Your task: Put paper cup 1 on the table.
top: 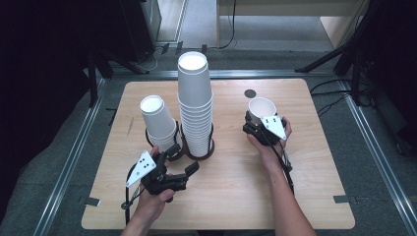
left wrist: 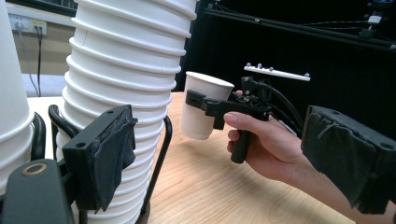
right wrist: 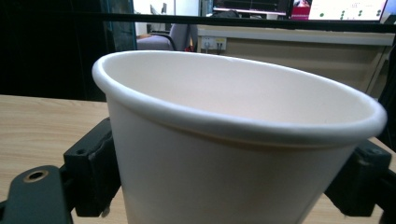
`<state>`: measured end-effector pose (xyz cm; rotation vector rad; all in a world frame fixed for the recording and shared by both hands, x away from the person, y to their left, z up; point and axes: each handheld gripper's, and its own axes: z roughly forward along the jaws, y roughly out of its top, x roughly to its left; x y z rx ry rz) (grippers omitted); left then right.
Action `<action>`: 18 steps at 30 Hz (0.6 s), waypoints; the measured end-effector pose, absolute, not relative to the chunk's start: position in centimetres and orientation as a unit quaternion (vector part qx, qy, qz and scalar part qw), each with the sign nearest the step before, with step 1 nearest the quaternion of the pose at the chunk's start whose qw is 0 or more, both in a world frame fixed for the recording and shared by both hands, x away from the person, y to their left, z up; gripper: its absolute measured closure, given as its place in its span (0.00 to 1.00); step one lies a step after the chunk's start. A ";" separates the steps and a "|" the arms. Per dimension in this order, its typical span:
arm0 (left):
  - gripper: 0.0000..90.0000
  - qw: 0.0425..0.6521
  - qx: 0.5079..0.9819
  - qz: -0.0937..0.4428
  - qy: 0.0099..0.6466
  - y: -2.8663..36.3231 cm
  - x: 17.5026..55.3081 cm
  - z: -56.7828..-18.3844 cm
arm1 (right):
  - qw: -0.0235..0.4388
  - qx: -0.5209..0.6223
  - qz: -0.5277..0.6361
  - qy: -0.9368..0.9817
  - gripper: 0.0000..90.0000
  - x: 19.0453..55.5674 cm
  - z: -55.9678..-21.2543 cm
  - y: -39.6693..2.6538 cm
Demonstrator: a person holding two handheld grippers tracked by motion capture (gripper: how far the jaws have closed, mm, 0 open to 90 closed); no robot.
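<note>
While the right hand-held gripper (top: 256,124) holds a single white paper cup (top: 261,109) upright, mouth up, its jaws sit either side of the cup wall below the rim; in the right gripper view the cup (right wrist: 233,154) sits between both black jaws, gripped. In the left gripper view the cup (left wrist: 204,111) hangs just above the surface (top: 231,191), base clear of the wood, right of the stacks.

Left hand-held gripper (top: 184,160) is open, nothing between the jaws. It sits low at the front of the tall cup stack (top: 195,105); in the left gripper view one padded finger (left wrist: 105,154) is close in front of the stack (left wrist: 123,93), the other is well off to the side. Can't tell if the pad touches the stack.

Tall stack stands in a black wire ring holder (top: 210,150). A shorter, tilted cup stack (top: 158,123) stands just left of it in a second ring.

Small dark round mark (top: 250,93) on the surface behind the held cup.
</note>
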<state>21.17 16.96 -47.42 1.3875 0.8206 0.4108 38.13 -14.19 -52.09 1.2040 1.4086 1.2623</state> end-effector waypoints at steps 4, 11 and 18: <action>0.11 0.676 0.614 0.178 0.367 17.0 21.2 -47.5 | 0.435 0.490 0.496 0.570 0.14 38.3 -52.4 -14.3; 0.11 0.673 0.616 0.182 0.367 17.0 21.2 -47.5 | 0.430 0.495 0.488 0.576 0.13 38.4 -52.8 -14.3; 0.11 0.677 0.611 0.175 0.371 17.0 21.2 -47.5 | 0.431 0.495 0.481 0.580 0.13 38.4 -53.1 -14.1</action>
